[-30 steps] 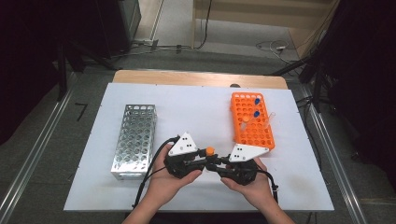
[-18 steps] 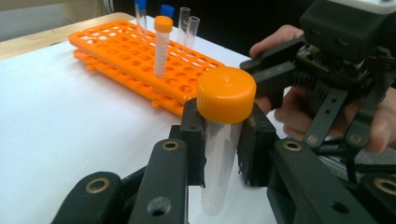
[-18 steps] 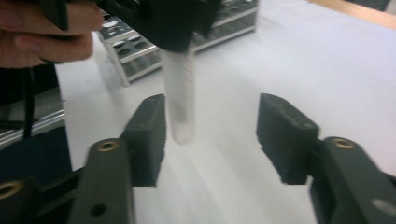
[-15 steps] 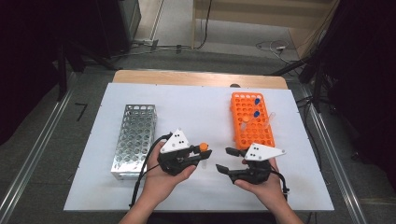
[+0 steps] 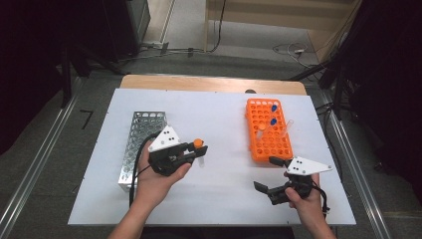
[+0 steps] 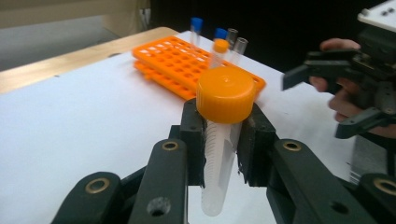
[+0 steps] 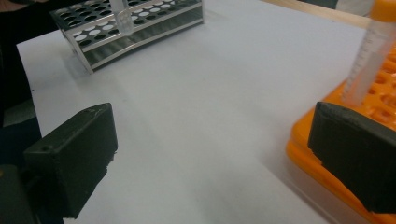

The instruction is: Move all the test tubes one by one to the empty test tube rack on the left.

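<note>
White table [image 5: 219,114]: steel rack [image 5: 137,139] at left, orange rack [image 5: 266,137] at right with two blue-capped tubes [image 5: 273,108], one orange-capped and two open ones. Bare table lies between the racks.

Tube [image 6: 219,154]: clear, orange cap [image 6: 225,100]; in the left gripper view its long axis runs along the jaws, cap outermost, toward the orange rack. Held above the table just right of the steel rack.

Left gripper [image 5: 196,154]: jaws clamped on the tube just under its cap.

Right gripper [image 5: 271,174]: jaws have just been opening, now wide, nothing between; beside the orange rack's near end, well apart from the tube.
</note>
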Motion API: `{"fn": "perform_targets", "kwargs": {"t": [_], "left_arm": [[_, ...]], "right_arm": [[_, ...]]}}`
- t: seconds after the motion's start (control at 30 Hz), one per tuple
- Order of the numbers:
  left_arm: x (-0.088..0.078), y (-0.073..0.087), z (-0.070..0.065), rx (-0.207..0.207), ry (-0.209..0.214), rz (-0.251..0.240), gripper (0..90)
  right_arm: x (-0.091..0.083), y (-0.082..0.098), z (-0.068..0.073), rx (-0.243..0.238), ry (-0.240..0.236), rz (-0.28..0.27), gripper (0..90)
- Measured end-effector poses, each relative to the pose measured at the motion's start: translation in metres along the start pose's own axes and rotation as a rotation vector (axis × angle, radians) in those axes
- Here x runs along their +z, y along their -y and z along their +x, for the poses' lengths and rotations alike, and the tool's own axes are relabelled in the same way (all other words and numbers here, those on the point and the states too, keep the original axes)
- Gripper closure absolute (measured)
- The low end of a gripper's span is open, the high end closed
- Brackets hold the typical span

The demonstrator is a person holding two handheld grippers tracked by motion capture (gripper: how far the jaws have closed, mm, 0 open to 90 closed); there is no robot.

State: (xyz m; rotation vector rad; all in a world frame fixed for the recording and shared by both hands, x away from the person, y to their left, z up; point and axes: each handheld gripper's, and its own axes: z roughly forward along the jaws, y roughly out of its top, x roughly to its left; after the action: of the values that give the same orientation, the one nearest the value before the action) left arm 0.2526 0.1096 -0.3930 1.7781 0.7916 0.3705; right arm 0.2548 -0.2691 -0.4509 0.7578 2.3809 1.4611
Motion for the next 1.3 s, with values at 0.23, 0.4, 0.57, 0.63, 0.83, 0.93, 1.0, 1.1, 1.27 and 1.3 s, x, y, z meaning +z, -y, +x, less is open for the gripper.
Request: {"fn": "perform_targets", "kwargs": {"t": [0.23, 0.4, 0.57, 0.63, 0.83, 0.93, 1.0, 1.1, 1.27, 1.3], "left_arm": [[-0.014, -0.01, 0.019, -0.013, -0.045, -0.02, 74.7], [-0.019, -0.017, 0.033, -0.014, -0.083, -0.019, 74.7], [-0.026, -0.024, 0.049, -0.032, -0.124, -0.04, 74.7], [-0.028, -0.026, 0.055, -0.036, -0.143, -0.045, 74.7], [-0.033, -0.032, 0.073, -0.049, -0.2, -0.051, 74.7], [-0.035, -0.034, 0.081, -0.05, -0.229, -0.061, 74.7], [-0.037, -0.036, 0.086, -0.055, -0.246, -0.067, 74.7], [-0.038, -0.038, 0.093, -0.061, -0.279, -0.078, 74.7], [-0.037, -0.041, 0.107, -0.072, -0.32, -0.09, 74.7], [-0.037, -0.041, 0.109, -0.071, -0.328, -0.093, 74.7]], "right_arm": [[-0.022, 0.008, -0.016, 0.07, 0.029, -0.057, 0.0], [-0.03, 0.014, -0.03, 0.1, 0.07, -0.074, 0.0], [-0.035, 0.021, -0.041, 0.119, 0.111, -0.068, 0.0], [-0.037, 0.023, -0.044, 0.132, 0.114, -0.067, 0.0], [-0.038, 0.027, -0.05, 0.141, 0.128, -0.065, 0.0], [-0.037, 0.028, -0.051, 0.136, 0.134, -0.058, 0.0], [-0.037, 0.029, -0.05, 0.132, 0.155, -0.059, 0.0], [-0.038, 0.03, -0.051, 0.149, 0.16, -0.072, 0.0], [-0.04, 0.031, -0.052, 0.155, 0.177, -0.082, 0.0], [-0.04, 0.031, -0.052, 0.156, 0.179, -0.083, 0.0]]}}
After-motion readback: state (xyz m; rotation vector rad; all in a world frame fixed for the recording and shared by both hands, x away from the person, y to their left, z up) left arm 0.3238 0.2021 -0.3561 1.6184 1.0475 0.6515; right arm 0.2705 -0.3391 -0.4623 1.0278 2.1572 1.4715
